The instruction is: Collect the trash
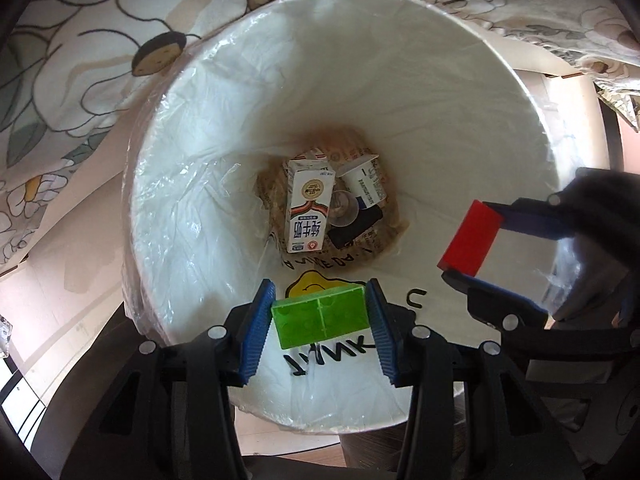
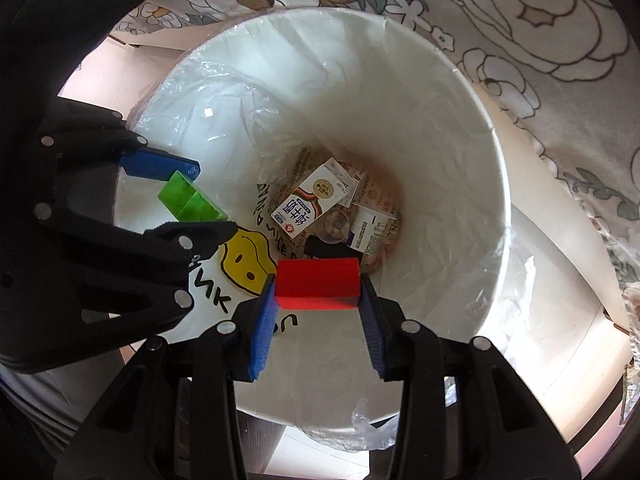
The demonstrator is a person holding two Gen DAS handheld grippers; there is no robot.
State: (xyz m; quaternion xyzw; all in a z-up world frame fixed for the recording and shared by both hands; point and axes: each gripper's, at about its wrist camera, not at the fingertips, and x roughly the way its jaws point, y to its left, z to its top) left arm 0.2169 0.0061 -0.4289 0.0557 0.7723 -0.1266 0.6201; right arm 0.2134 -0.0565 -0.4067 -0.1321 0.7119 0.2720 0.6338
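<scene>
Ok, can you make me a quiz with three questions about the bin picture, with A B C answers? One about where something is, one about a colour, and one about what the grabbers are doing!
1. Where is the milk carton?
A. at the bottom of the trash bin
B. on the flowery cloth
C. between gripper fingers

2. What colour is the block in the left gripper?
A. red
B. yellow
C. green

3. What is the right gripper doing?
A. hanging open with nothing in it
B. shut on the red block above the bin
C. resting on the floor

Answers:
1 A, the carton lies deep inside the bin among other trash.
2 C, the green block sits between the left gripper's blue pads.
3 B, its pads press both ends of the red block over the bin's opening.
</scene>
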